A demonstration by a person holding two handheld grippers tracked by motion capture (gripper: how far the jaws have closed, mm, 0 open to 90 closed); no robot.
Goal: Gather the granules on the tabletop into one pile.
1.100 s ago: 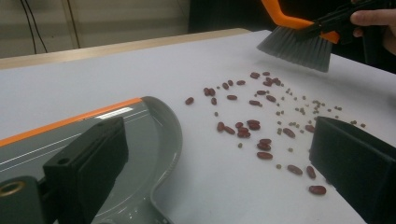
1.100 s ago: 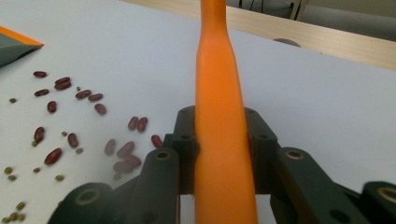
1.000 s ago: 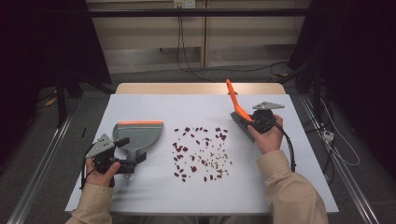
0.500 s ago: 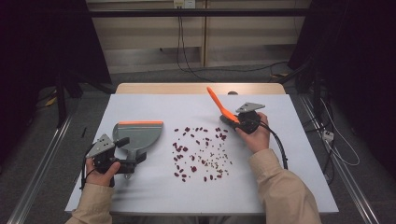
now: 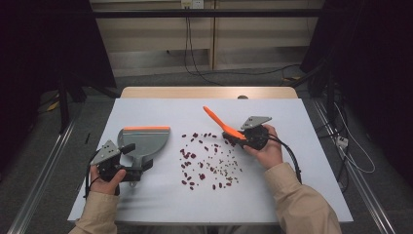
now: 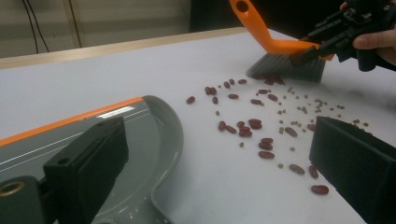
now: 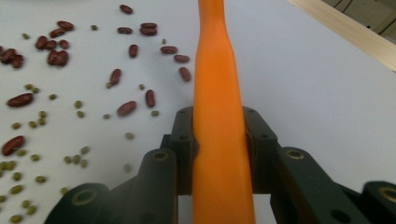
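Since the earlier frames the right gripper (image 5: 242,139) has carried the orange-handled brush with grey bristles (image 5: 217,122) leftward and down the high view, from the upper right of the white tabletop (image 5: 311,161) to the right edge of the scattered beans. In the high view the brush handle points toward the upper left of the frame. In the left gripper view its bristles (image 6: 287,67) meet the table just beyond the topmost beans. The right gripper's jaws are pressed against both sides of the orange handle (image 7: 219,116) (seen plainly in the right gripper view). The dark red kidney beans (image 5: 195,161) and small green beans (image 5: 224,163) lie spread over the centre of the table. The grey plastic dustpan with an orange lip (image 5: 144,141) rests flat at centre left, well apart from the brush. The left gripper (image 5: 127,171) holds the dustpan's handle at the lower left. In its own view its jaws stand wide apart; whether they press the handle cannot be told.
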